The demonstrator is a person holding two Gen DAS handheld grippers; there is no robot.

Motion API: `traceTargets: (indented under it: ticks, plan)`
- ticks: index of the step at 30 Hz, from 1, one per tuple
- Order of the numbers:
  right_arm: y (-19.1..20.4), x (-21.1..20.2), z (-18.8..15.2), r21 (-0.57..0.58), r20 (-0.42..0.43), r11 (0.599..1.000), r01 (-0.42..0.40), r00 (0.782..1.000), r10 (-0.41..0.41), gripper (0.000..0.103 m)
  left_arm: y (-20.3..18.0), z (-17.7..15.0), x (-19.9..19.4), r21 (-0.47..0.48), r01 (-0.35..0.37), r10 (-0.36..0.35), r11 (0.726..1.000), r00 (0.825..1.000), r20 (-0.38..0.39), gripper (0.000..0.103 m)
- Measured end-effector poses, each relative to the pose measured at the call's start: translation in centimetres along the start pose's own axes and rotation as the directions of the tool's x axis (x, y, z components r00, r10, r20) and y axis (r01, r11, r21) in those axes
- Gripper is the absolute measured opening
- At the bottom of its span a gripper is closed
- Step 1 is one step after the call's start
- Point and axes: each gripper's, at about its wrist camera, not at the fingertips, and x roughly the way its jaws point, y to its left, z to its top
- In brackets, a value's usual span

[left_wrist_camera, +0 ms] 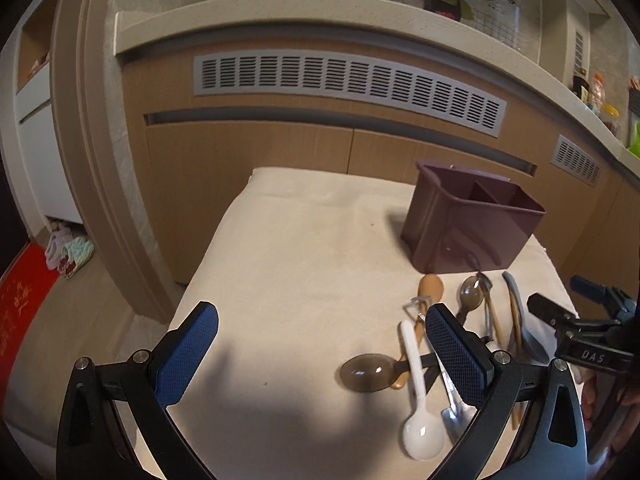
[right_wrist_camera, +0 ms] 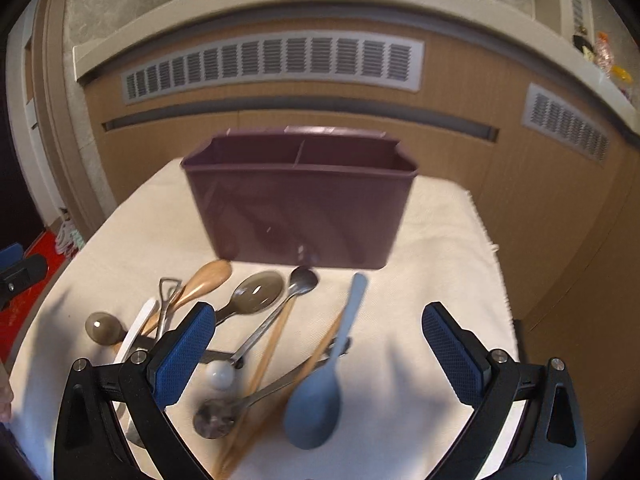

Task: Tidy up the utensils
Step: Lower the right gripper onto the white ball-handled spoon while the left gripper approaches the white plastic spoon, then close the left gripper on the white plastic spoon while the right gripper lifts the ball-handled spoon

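The spoons lie heaped on the cloth-covered bench (right_wrist_camera: 440,240), just in front of the empty caddy (right_wrist_camera: 300,208). The blue spoon (right_wrist_camera: 316,400) looks light, stiff and smooth, probably plastic; take it mid-handle, where it lies clear of the chopsticks (right_wrist_camera: 276,340). Its long axis runs toward the caddy, bowl nearest the camera. The white spoon (left_wrist_camera: 420,412) points likewise. Right gripper (right_wrist_camera: 320,356) and left gripper (left_wrist_camera: 320,356) both hover with fingers spread, holding nothing.
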Motion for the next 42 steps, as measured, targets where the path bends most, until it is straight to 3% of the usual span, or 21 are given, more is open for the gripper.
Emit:
traceTargets:
  ticks: [2, 7, 12, 15, 20, 29, 30, 32, 34, 38, 42]
  plan:
    - [1.3, 0.7, -0.7, -0.031, -0.026, 0.999, -0.023, 0.999, 0.022, 0.092, 0.6, -0.5, 0.1, 0.004, -0.027, 0.027, 1.000, 1.000, -0.004, 0.102]
    - [3.2, 2.6, -1.6, -0.097, -0.093, 0.995, -0.036, 0.995, 0.027, 0.051, 1.6, -1.6, 0.4, -0.017, -0.008, 0.007, 1.000, 0.999, -0.044, 0.095]
    - [2.3, 4.6, -0.4, 0.036, -0.169, 0.992, -0.125, 0.977, 0.129, 0.045, 1.5, -2.4, 0.5, -0.016, 0.020, -0.022, 1.000, 0.997, -0.080, 0.090]
    - [2.8, 3.8, -0.7, 0.031, -0.169, 0.986, -0.164, 0.972, 0.167, 0.044, 1.0, -2.8, 0.3, -0.009, 0.054, -0.054, 0.999, 0.994, -0.093, 0.087]
    - [4.4, 1.8, -2.5, -0.065, -0.163, 0.983, -0.173, 0.973, 0.161, 0.044, -0.9, -3.7, 0.8, 0.030, 0.141, -0.136, 0.989, 0.980, -0.142, 0.082]
    - [5.9, 2.6, -3.9, -0.139, -0.139, 0.983, -0.122, 0.985, 0.102, 0.040, -1.2, -3.7, 0.6, 0.027, 0.117, -0.111, 0.993, 0.982, -0.154, 0.082]
    - [5.9, 2.7, -3.9, -0.148, -0.133, 0.982, -0.114, 0.987, 0.095, 0.038, -1.2, -3.7, 0.6, 0.023, 0.115, -0.110, 0.993, 0.982, -0.156, 0.082]
    - [6.1, 2.9, -3.7, -0.170, -0.138, 0.980, -0.101, 0.987, 0.078, 0.021, -1.2, -3.7, 0.7, 0.017, 0.117, -0.113, 0.993, 0.980, -0.164, 0.082]
    - [5.9, 2.6, -3.4, -0.169, -0.145, 0.980, -0.104, 0.986, 0.079, 0.021, -1.5, -3.7, 0.7, 0.013, 0.136, -0.131, 0.991, 0.975, -0.176, 0.080]
    - [4.2, -0.7, -2.0, -0.160, -0.077, 0.979, -0.123, 0.991, 0.112, 0.019, -2.7, -3.5, 1.4, 0.024, 0.202, -0.191, 0.979, 0.954, -0.232, 0.057]
    - [1.5, -4.0, 0.1, -0.106, -0.035, 0.981, -0.164, 0.986, 0.161, 0.019, -5.0, -2.7, 3.2, 0.033, 0.308, -0.276, 0.951, 0.890, -0.364, 0.039]
